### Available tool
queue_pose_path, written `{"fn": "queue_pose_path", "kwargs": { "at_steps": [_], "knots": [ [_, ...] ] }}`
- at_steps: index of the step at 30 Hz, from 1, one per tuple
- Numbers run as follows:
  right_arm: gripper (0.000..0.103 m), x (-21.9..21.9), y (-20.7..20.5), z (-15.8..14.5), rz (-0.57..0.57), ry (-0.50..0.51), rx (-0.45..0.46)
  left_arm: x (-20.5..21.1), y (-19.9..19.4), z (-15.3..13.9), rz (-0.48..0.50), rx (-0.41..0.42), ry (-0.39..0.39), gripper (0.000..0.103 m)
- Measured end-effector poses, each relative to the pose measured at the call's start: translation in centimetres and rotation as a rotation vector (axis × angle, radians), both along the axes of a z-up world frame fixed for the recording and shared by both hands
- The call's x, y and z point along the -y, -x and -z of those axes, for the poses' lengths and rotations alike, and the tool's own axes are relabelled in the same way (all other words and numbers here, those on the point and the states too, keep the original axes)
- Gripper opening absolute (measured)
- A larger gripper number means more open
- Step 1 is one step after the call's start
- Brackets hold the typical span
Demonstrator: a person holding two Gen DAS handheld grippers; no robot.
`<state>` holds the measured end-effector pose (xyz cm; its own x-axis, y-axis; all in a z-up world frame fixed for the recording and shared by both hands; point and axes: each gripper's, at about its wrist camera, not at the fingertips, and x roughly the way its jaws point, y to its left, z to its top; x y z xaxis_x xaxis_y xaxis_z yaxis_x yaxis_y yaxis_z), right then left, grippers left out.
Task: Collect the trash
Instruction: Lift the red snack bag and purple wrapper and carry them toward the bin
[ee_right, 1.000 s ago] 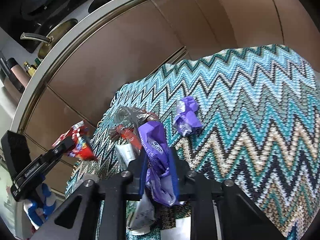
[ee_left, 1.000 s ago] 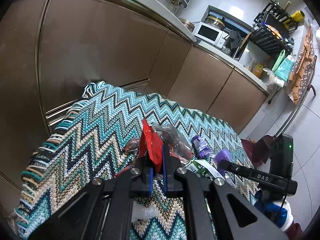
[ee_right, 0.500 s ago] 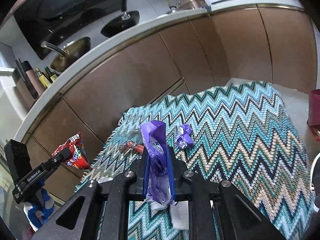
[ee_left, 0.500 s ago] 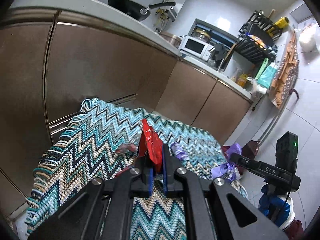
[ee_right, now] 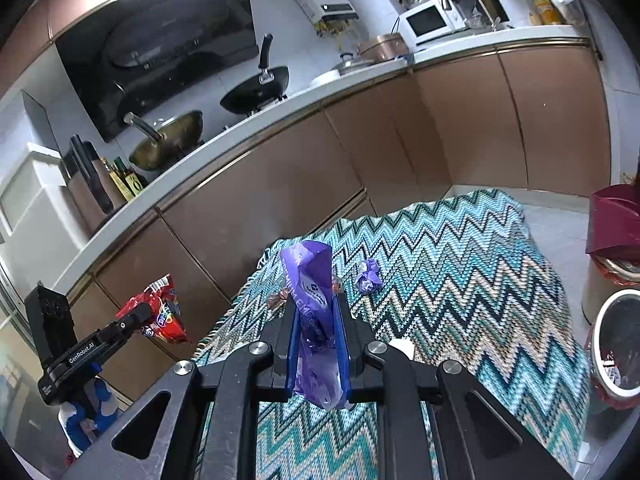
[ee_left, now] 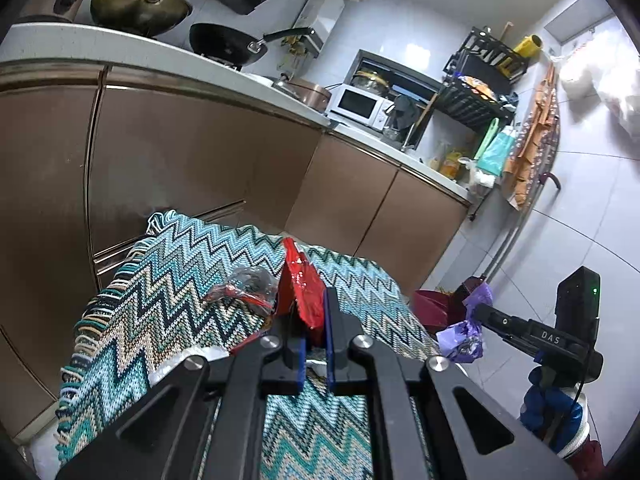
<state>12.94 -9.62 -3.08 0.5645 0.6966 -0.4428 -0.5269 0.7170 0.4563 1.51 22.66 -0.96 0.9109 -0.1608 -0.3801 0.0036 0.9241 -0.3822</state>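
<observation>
My left gripper (ee_left: 312,312) is shut on a red snack wrapper (ee_left: 302,284), held well above the zigzag cloth (ee_left: 168,312). The same wrapper shows in the right wrist view (ee_right: 162,314). My right gripper (ee_right: 316,320) is shut on a purple wrapper (ee_right: 312,292), also raised; it shows in the left wrist view (ee_left: 462,336). On the cloth lie a crumpled clear-and-red wrapper (ee_left: 244,286), a small purple wrapper (ee_right: 368,276) and a white scrap (ee_right: 402,346).
A round bin with a red liner (ee_right: 616,344) stands at the right, beside a dark red bag (ee_right: 612,220). Brown kitchen cabinets (ee_right: 280,188) run behind the cloth, with pans and a microwave on the counter.
Both grippers have risen and pulled back from the cloth, each carrying its wrapper. The cloth and remaining trash now look smaller and farther below.
</observation>
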Motion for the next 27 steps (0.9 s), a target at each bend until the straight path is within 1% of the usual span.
{"fn": "queue_pose_path", "kwargs": {
  "at_steps": [9, 12, 15, 19, 21, 27],
  "knots": [
    [0.015, 2.9, 4.1, -2.1, 0.022, -0.044, 0.061, 2.5, 4.0, -2.2, 0.032, 0.041, -0.02, 0.006],
    [0.015, 4.0, 5.2, -2.6, 0.031, -0.046, 0.089, 3.6, 4.9, -2.8, 0.046, 0.045, -0.031, 0.006],
    [0.015, 5.3, 6.0, -2.9, 0.048, -0.044, 0.114, 4.9, 4.9, -3.1, 0.068, 0.039, -0.042, 0.006],
    [0.015, 7.8, 6.2, -2.7, 0.091, -0.055, 0.125, 7.9, 3.8, -3.5, 0.124, 0.02, -0.067, 0.006],
    [0.015, 9.5, 6.1, -2.3, 0.132, -0.048, 0.132, 9.7, 2.7, -3.5, 0.159, 0.006, -0.079, 0.006],
    [0.015, 15.1, 5.6, -0.6, 0.274, -0.003, 0.139, 16.9, -2.6, -2.6, 0.316, -0.06, -0.108, 0.006]
  ]
}}
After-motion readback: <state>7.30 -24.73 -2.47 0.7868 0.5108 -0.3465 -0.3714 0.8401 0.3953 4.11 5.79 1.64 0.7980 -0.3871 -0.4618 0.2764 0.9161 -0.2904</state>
